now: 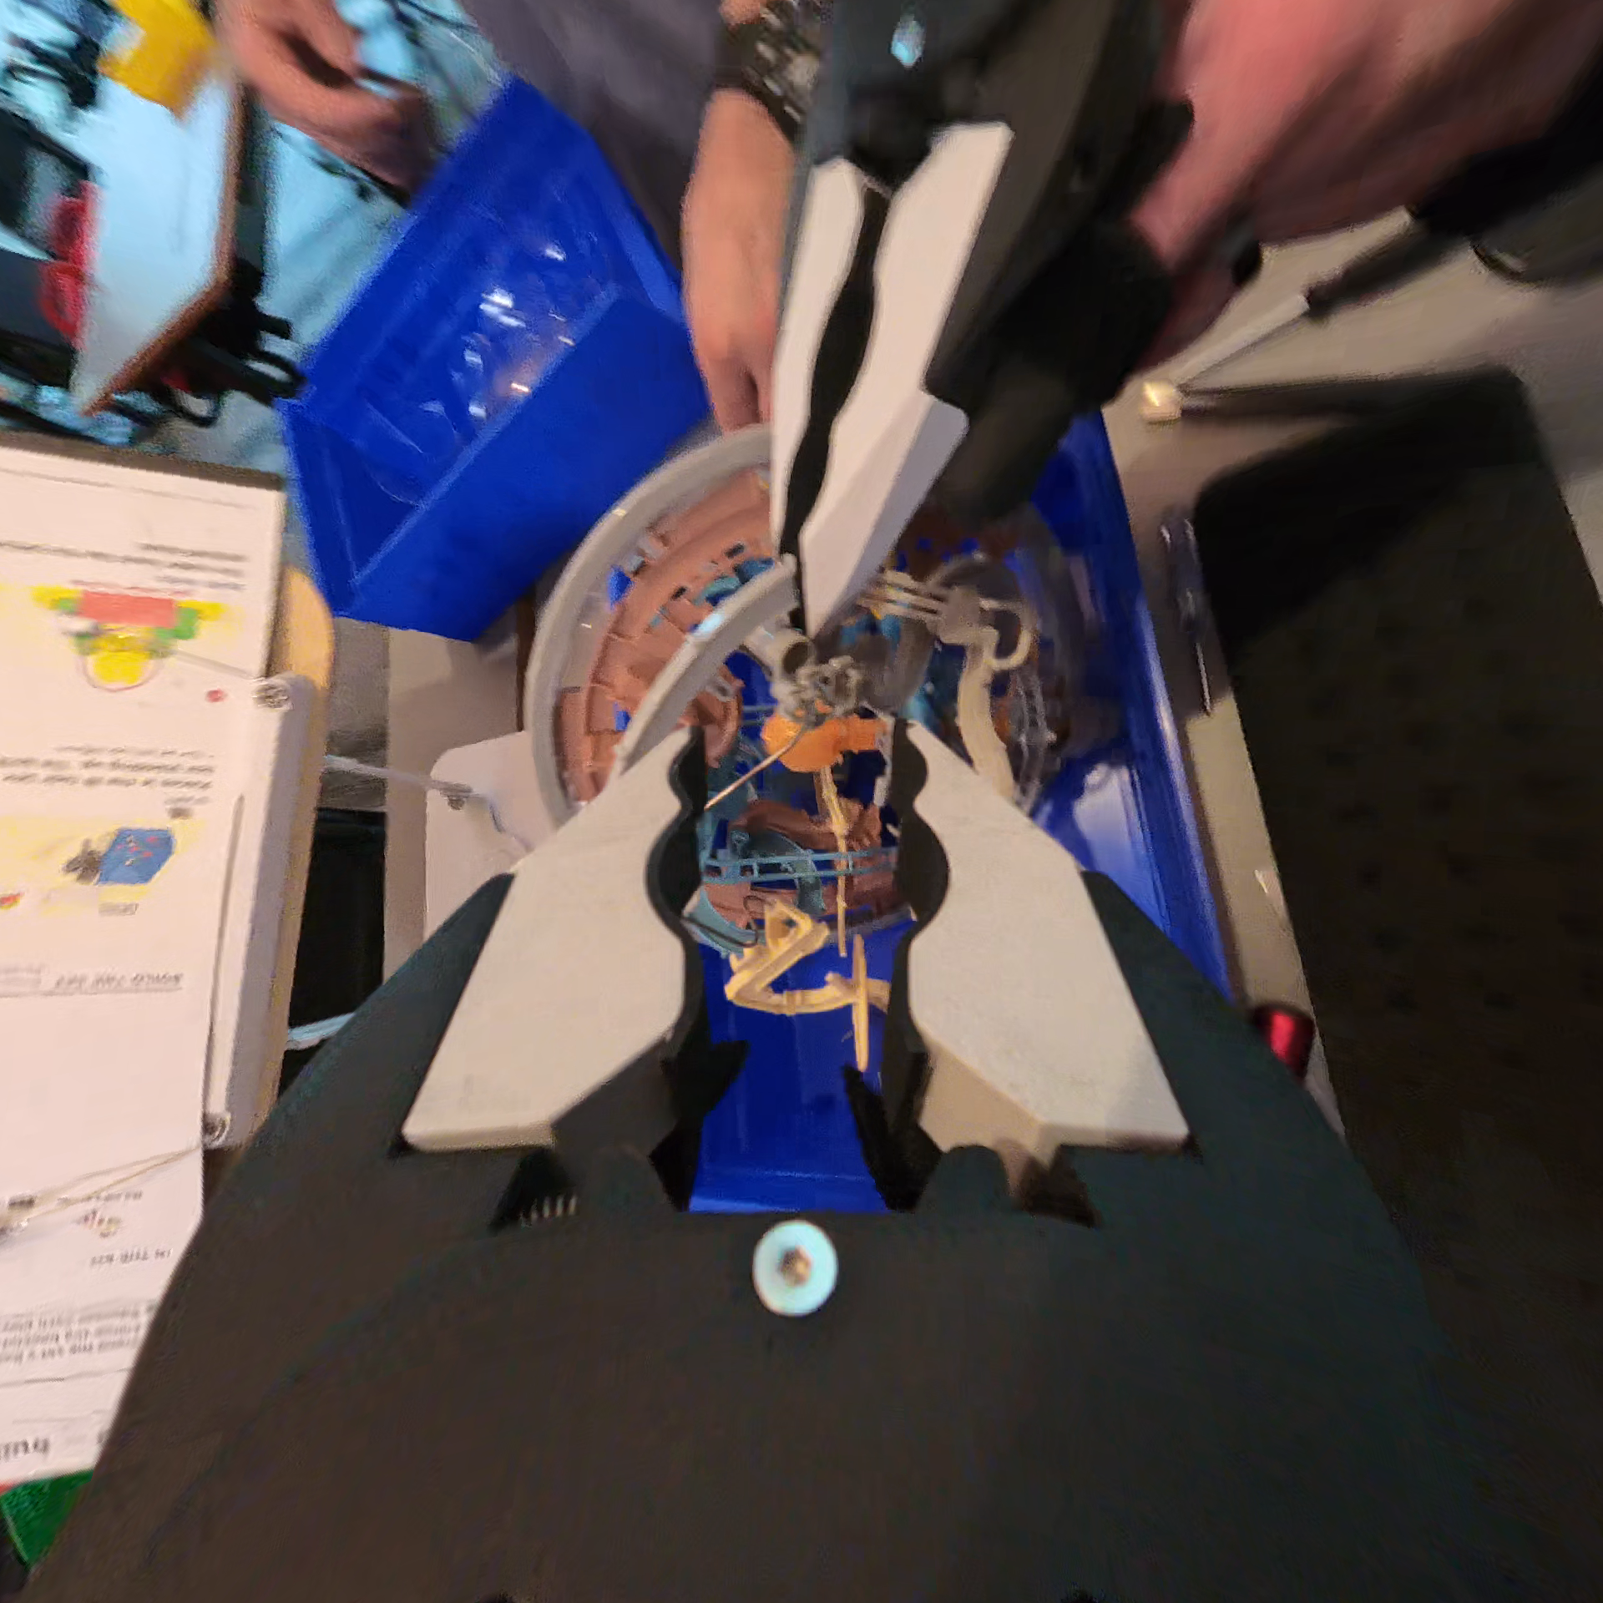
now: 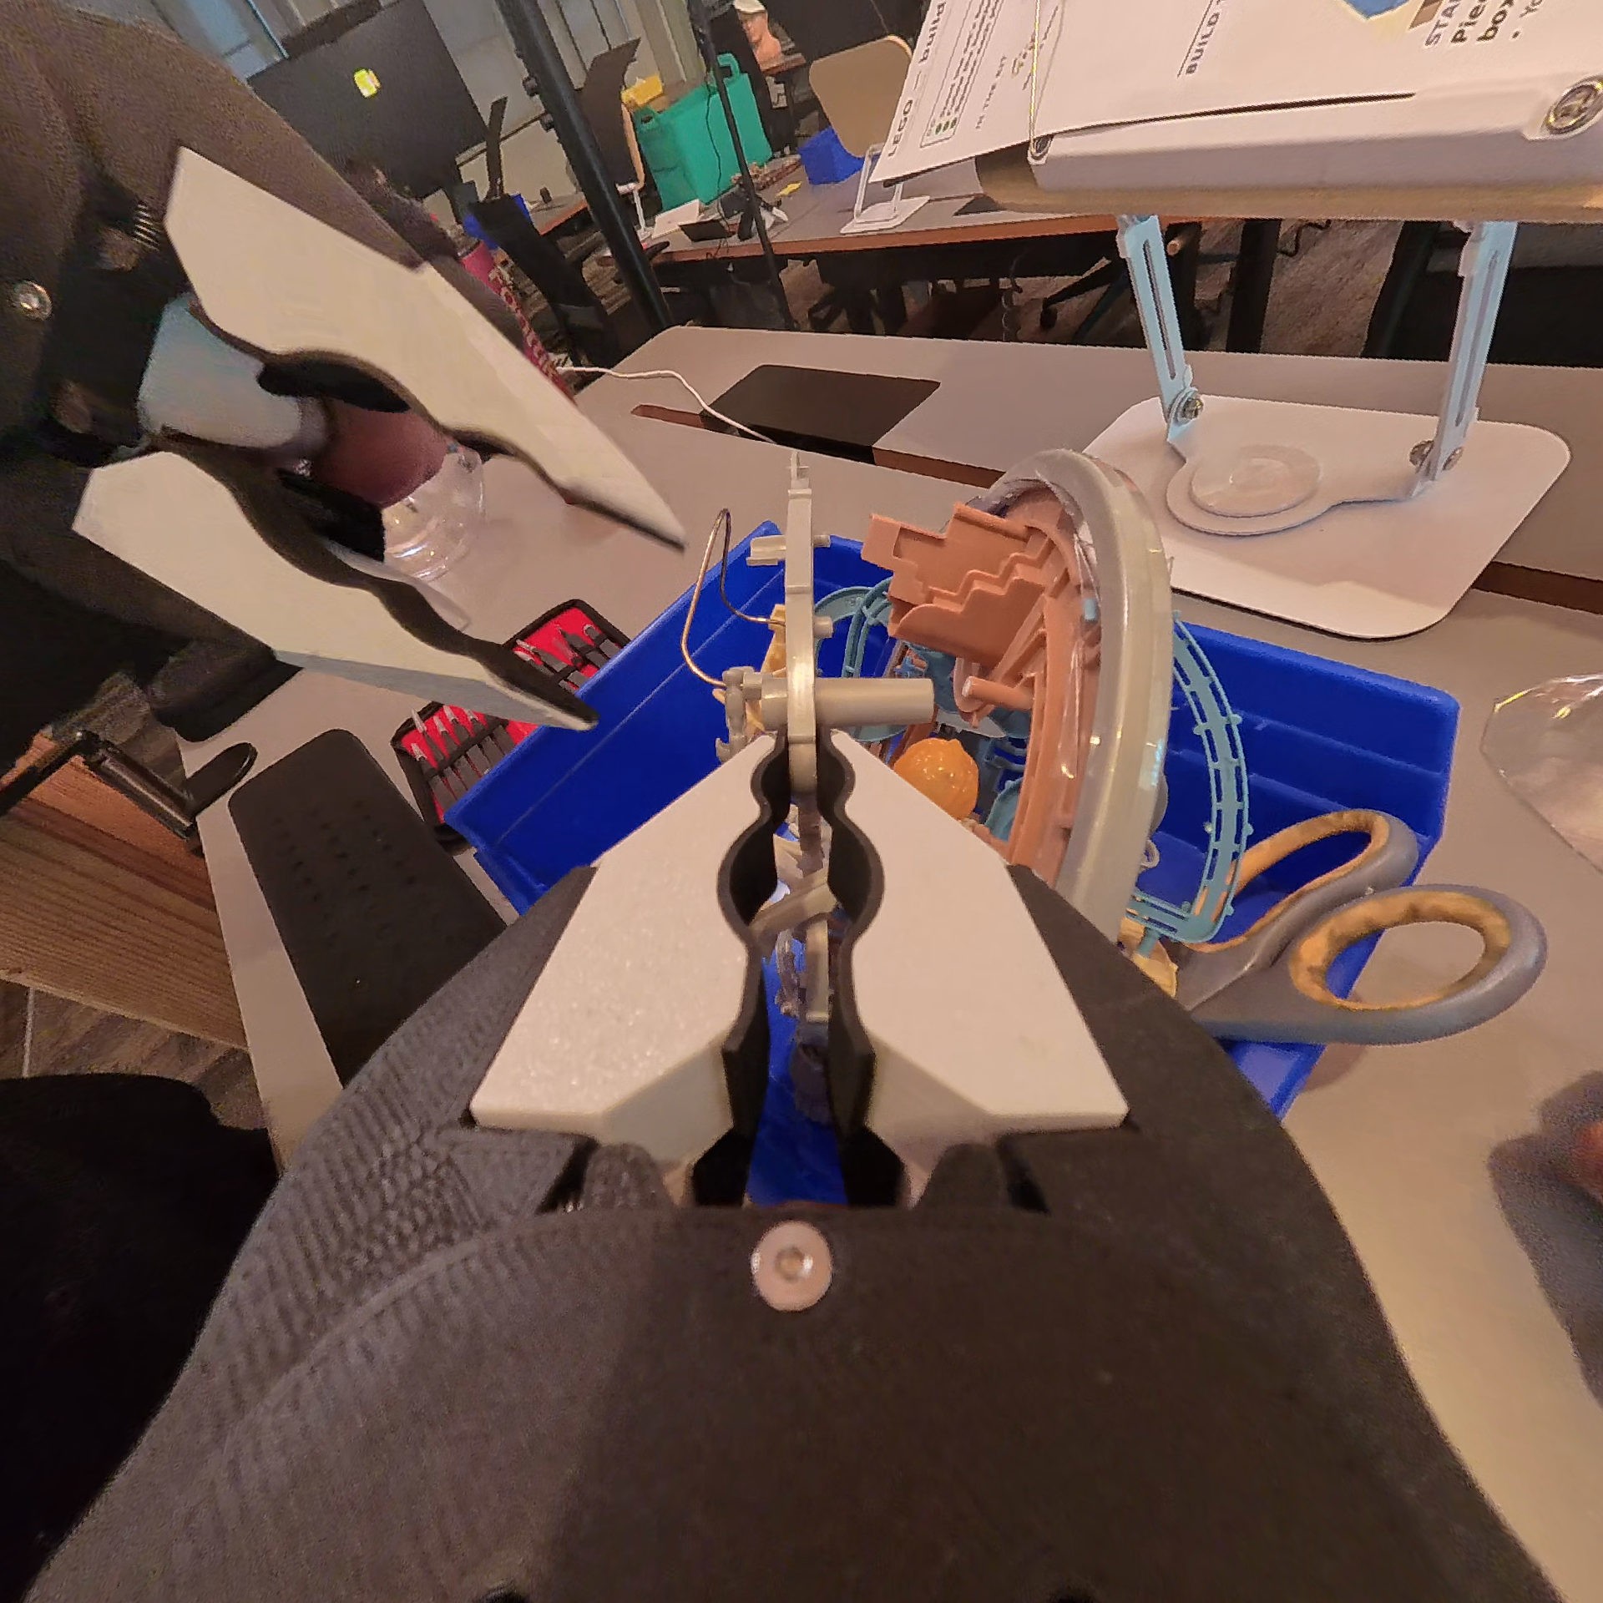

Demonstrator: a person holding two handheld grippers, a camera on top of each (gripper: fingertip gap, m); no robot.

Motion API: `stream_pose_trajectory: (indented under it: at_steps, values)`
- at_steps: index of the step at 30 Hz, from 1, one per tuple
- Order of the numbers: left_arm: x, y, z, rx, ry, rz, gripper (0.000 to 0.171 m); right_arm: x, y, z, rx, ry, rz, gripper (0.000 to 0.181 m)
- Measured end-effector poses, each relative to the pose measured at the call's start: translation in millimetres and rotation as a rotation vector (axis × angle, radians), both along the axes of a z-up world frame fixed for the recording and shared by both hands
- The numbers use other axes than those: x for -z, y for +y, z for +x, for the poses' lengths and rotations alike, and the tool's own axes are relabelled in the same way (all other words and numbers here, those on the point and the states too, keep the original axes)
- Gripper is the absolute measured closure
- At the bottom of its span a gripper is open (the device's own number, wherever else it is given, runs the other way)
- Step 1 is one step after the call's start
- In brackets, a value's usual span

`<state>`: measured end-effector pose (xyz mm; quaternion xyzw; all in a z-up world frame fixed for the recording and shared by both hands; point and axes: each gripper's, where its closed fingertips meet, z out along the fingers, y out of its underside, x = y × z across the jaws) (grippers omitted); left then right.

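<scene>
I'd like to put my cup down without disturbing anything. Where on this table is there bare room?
Bare grey tabletop lies between the blue bin and the black mat, left of the white stand base. The bin is crowded: a plastic maze ball, scissors and the right gripper gripping a grey strip.

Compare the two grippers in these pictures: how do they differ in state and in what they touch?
The right gripper is shut on a thin grey plastic piece; the left gripper is open and holds nothing. The right gripper's grey piece stands over the blue bin; the left gripper hangs apart from the parts in it. Both have pale grey fingers on black bodies, and both are over the same bin.
</scene>
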<state>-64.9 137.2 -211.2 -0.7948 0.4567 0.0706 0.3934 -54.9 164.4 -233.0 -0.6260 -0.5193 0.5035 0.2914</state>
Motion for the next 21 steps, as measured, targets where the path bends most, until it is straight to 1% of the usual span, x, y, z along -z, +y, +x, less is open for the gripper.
stream_pose_trajectory:
  at_steps: [2,3,5,6,7,10,13,15,16,19,21]
  values:
    - [6.4,4.2,2.4,0.031,0.011,-0.034,0.147,-0.1,-0.5,-0.6,-0.004,-0.002,0.007,0.179]
    - [13.0,4.5,3.9,0.037,0.001,-0.078,0.154,-0.1,-0.6,-0.7,-0.004,-0.003,0.011,0.179]
    - [25.6,8.8,-2.4,-0.018,0.008,-0.144,0.154,0.9,-0.2,-0.5,0.001,-0.008,0.027,0.178]
    - [26.4,10.4,-2.1,-0.031,-0.008,-0.152,0.159,0.3,-0.9,-0.3,0.000,-0.004,0.031,0.178]
    - [27.9,11.8,-3.4,-0.055,-0.024,-0.162,0.161,-0.1,-1.3,-0.2,0.001,-0.001,0.033,0.178]
    - [30.7,13.1,-3.2,-0.109,-0.110,-0.199,0.162,0.6,-0.4,0.7,0.012,0.003,0.048,0.178]
    - [31.0,10.7,-3.9,-0.121,-0.127,-0.232,0.162,0.1,-1.7,0.3,0.011,0.015,0.052,0.178]
    - [32.0,6.0,-4.8,-0.089,-0.100,-0.265,0.160,-0.2,-4.2,-0.3,0.000,0.016,0.068,0.178]
    - [32.1,2.9,-3.7,-0.057,-0.086,-0.278,0.154,-0.7,-4.9,-0.4,-0.004,0.018,0.075,0.178]
    - [35.2,-0.4,-16.8,-0.042,0.012,-0.310,0.150,-1.0,-6.7,-0.7,-0.014,0.019,0.096,0.179]
    - [34.6,-1.2,-18.0,-0.033,0.009,-0.335,0.155,-1.2,-7.5,-0.9,-0.019,0.022,0.094,0.178]
